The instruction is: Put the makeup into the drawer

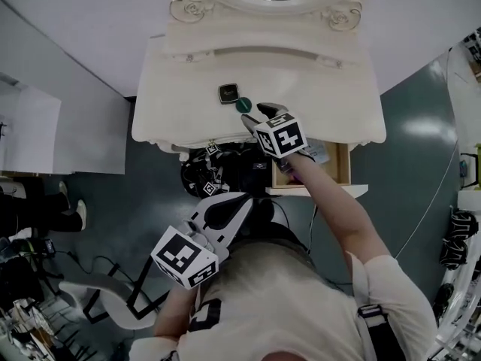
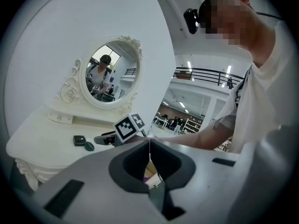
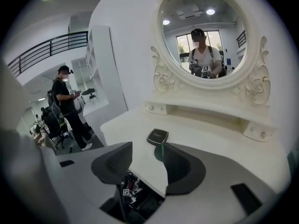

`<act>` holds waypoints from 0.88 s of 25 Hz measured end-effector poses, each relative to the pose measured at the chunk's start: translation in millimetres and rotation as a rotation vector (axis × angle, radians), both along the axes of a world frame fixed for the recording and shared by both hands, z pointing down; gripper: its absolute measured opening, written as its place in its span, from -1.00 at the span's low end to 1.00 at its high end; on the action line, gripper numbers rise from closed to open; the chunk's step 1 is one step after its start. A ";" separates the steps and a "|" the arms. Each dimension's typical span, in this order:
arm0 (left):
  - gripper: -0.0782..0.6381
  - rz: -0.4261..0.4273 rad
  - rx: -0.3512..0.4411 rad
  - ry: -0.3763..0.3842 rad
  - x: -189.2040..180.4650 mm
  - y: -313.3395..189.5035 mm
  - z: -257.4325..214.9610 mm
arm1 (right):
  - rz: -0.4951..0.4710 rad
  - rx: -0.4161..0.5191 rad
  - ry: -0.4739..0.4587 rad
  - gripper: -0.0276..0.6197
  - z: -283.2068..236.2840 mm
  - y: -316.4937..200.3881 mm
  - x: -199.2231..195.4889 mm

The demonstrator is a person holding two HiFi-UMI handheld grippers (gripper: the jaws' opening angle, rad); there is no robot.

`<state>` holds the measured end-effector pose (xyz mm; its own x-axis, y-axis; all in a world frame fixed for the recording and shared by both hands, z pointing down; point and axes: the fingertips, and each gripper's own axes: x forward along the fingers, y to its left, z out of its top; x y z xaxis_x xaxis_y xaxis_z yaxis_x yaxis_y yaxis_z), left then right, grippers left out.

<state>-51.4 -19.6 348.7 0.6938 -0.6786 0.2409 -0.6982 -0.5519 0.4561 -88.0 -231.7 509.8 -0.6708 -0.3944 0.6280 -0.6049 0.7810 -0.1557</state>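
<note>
Right gripper view is showing your right gripper (image 3: 145, 148) with its jaws standing wide and nothing between them but bare desk (image 3: 196, 129). It is hanging just above the near part of the desk, angled down toward the makeup. The small green round piece (image 1: 243, 105) is lying just beside the right jaw, partly hidden by it, and the black square compact (image 3: 157, 136) is sitting a little farther on, close to the green piece; whether the two are touching I cannot tell.

You are choosing a first item here, and the green piece looks the easier one. You are needing to shift the gripper slightly right so the piece sits midway between the jaws, not beside one of them. It is low and flat, so you are better off bringing the jaw tips right down to the desk before closing; otherwise they are likely to ride over it or nudge it into the compact.

The drawer (image 1: 342, 164) is standing open under the desk's right front edge, near your right arm, so the carry is looking short: lift, draw back toward yourself and to the right, then lower in.

Your left gripper (image 2: 149, 146) is sitting narrow, jaws together and empty, near your body and well clear of the makeup.
</note>
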 end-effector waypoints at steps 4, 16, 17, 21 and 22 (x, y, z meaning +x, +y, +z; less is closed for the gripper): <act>-0.61 0.025 -0.011 0.013 -18.3 -4.4 7.1 | -0.001 0.010 0.096 -0.25 31.9 -25.3 -21.2; -0.61 0.011 -0.074 0.048 -64.1 -8.1 30.3 | 0.064 -0.025 0.293 -0.25 106.1 -62.6 -38.8; -0.61 0.006 -0.075 0.046 -67.2 -8.0 30.6 | 0.070 -0.029 0.298 -0.25 109.5 -63.4 -37.9; -0.61 -0.016 -0.082 0.033 -78.1 -9.6 30.6 | 0.066 -0.039 0.302 -0.29 112.6 -65.7 -40.0; -0.61 -0.019 -0.083 0.032 -78.4 -9.4 30.5 | 0.071 -0.035 0.315 -0.32 111.8 -67.2 -37.0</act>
